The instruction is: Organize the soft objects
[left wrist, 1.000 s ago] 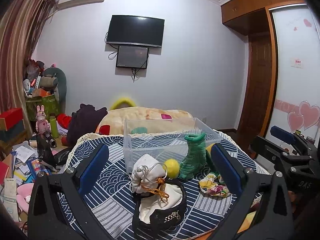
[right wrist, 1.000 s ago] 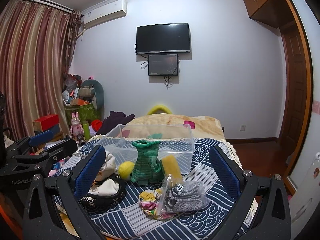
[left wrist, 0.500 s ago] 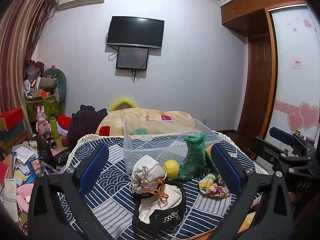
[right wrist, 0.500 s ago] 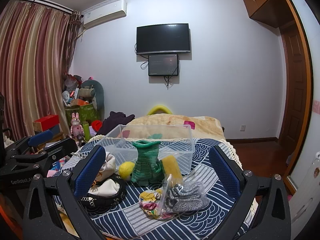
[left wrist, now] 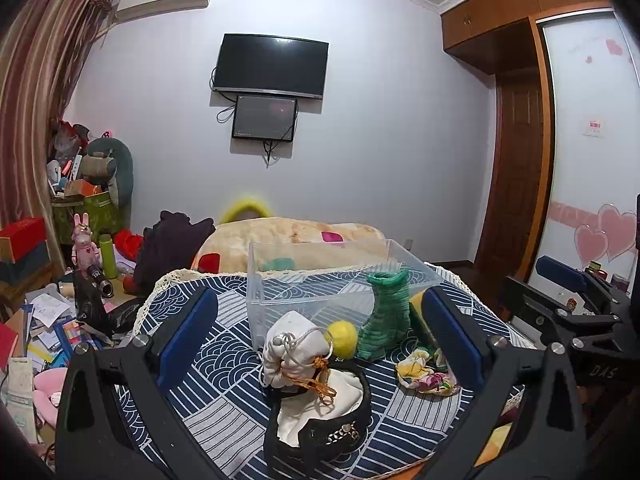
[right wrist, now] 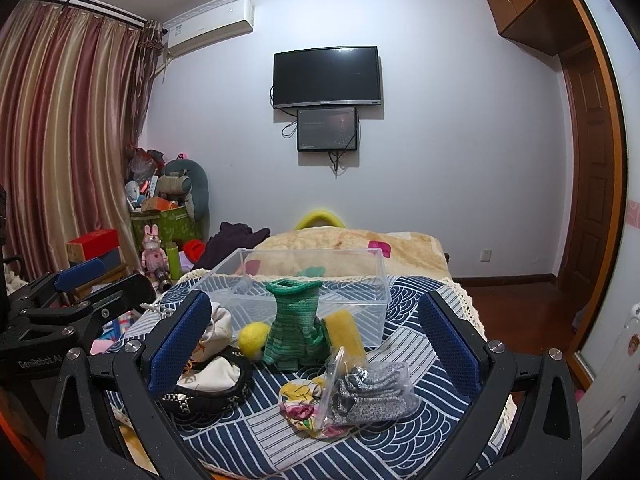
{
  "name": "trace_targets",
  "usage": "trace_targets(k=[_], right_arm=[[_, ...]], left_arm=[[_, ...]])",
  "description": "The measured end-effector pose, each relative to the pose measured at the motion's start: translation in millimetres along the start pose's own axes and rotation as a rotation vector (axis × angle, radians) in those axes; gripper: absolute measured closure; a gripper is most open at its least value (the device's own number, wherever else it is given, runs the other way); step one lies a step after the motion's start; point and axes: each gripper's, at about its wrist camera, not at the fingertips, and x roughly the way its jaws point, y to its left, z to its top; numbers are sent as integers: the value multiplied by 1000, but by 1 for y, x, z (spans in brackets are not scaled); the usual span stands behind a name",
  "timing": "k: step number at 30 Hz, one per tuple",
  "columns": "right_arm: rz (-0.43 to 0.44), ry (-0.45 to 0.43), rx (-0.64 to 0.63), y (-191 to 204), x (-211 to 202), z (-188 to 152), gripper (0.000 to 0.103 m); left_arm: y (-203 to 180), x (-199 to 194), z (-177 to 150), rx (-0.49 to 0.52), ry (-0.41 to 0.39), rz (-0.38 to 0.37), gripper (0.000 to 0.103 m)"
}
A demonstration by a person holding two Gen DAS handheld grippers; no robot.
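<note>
A clear plastic bin (left wrist: 340, 276) (right wrist: 304, 280) stands empty on the blue patterned tablecloth. In front of it lie a white drawstring pouch (left wrist: 292, 348), a black-rimmed cream bag (left wrist: 320, 412), a yellow ball (left wrist: 342, 336) (right wrist: 253, 334), a green knitted piece (left wrist: 386, 316) (right wrist: 294, 320), a yellow sponge (right wrist: 344, 332), a floral cloth (left wrist: 426, 372) (right wrist: 300, 398) and a clear bag of grey socks (right wrist: 372, 396). My left gripper (left wrist: 320, 332) is open above the pouch. My right gripper (right wrist: 316, 340) is open above the socks and green piece. Both hold nothing.
A bed with a beige blanket (right wrist: 344, 244) lies behind the table. Clutter, boxes and a pink bunny toy (left wrist: 84, 244) fill the floor at the left. A wooden door (right wrist: 588, 184) and wardrobe are at the right. A TV (left wrist: 272, 66) hangs on the far wall.
</note>
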Motion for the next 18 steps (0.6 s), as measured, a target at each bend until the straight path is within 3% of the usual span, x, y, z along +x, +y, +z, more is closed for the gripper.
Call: trace_targets(k=[12,18], right_arm=[[5,13,9,1,4,-4,0],[13,34,8,1,13,-11,0]], left_arm=[[0,2,-3,2,7,-4,0],[7,18,-12,0,56,-12,0]])
